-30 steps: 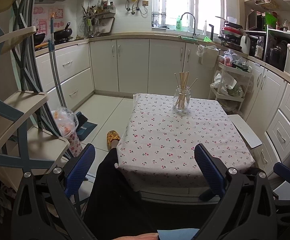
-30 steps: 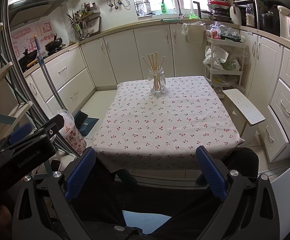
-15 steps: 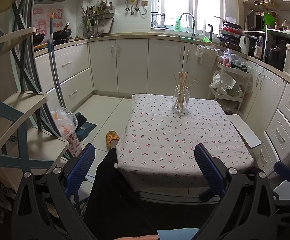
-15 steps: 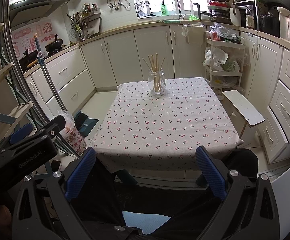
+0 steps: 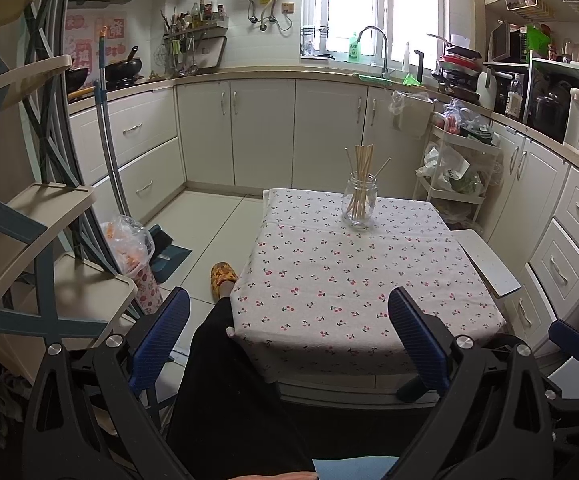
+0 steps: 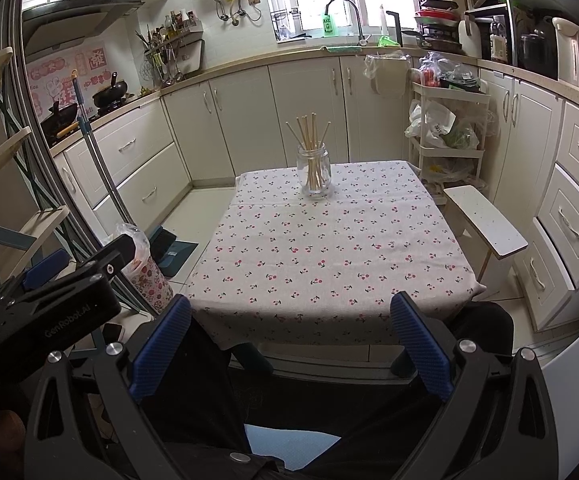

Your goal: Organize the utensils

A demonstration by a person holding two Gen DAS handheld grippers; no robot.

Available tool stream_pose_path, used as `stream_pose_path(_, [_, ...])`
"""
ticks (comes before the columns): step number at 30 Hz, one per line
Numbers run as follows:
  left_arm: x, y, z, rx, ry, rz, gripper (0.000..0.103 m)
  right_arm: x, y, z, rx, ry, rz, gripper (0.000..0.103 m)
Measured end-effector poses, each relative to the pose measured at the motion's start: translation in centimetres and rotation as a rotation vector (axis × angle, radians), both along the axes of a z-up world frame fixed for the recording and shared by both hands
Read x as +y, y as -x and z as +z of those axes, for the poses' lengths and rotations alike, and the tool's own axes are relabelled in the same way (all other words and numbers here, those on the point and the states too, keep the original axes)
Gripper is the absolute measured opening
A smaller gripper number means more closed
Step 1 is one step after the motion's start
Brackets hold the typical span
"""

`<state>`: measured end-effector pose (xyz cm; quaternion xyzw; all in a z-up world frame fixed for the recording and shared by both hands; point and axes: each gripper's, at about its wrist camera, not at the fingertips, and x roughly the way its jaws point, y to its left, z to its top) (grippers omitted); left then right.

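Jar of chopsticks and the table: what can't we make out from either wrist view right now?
- Chopsticks in the glass jar: too small and overlapping in both views to count.
- Table: legs and underside hidden by the cherry-print tablecloth.
- Near table edge, left wrist view: partly covered by the open left gripper.
- Right gripper: open, nothing held.

jars: 1 (image 5: 359, 204) | chopstick bundles: 1 (image 5: 363, 168) | tables: 1 (image 5: 329, 280) | stools: 1 (image 5: 485, 260)
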<state>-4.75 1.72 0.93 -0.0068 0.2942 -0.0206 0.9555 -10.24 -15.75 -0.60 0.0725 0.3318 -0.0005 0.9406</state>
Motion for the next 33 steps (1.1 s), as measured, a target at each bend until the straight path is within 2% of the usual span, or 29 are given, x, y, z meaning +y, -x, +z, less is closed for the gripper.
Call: stream_pose_path(33, [-0.09, 0.14, -0.02, -0.002, 0.001, -0.001, 0.095, -0.13, 0.07, 0.15, -0.005, 0.001, 0.000, 0.096])
